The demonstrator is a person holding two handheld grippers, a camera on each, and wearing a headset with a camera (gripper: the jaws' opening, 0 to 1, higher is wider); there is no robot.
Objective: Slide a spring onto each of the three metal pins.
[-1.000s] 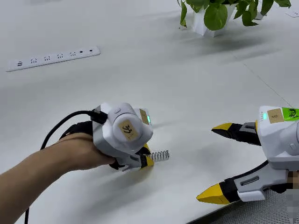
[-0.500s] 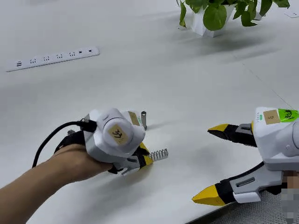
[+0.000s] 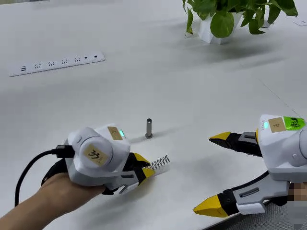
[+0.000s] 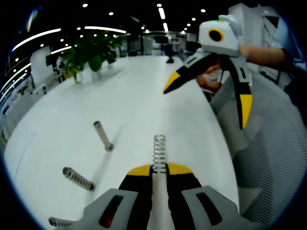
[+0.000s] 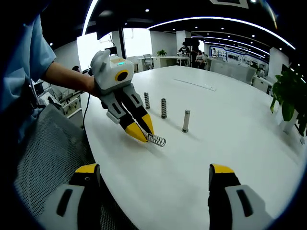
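Observation:
My left gripper [image 3: 146, 171] is shut on one end of a small metal spring [image 3: 159, 163], which juts out level over the white table. A bare upright metal pin [image 3: 149, 128] stands just beyond it. In the left gripper view the spring [image 4: 159, 151] lies between the yellow tips, the bare pin [image 4: 102, 136] is to the left, and a pin wearing a spring [image 4: 78, 178] is nearer. The right gripper view shows two spring-covered pins [image 5: 163, 108] beside the bare pin [image 5: 185, 120]. My right gripper [image 3: 214, 172] stands open at the right, holding nothing.
A white power strip [image 3: 56, 63] lies at the far left and a potted plant [image 3: 220, 17] at the back right. A black cable [image 3: 29, 167] trails from the left gripper. The table edge and a mesh chair [image 3: 268, 223] are at the lower right.
My left gripper has drawn back to the left and toward me with the spring, uncovering the bare pin it hid before. The right gripper has hardly moved.

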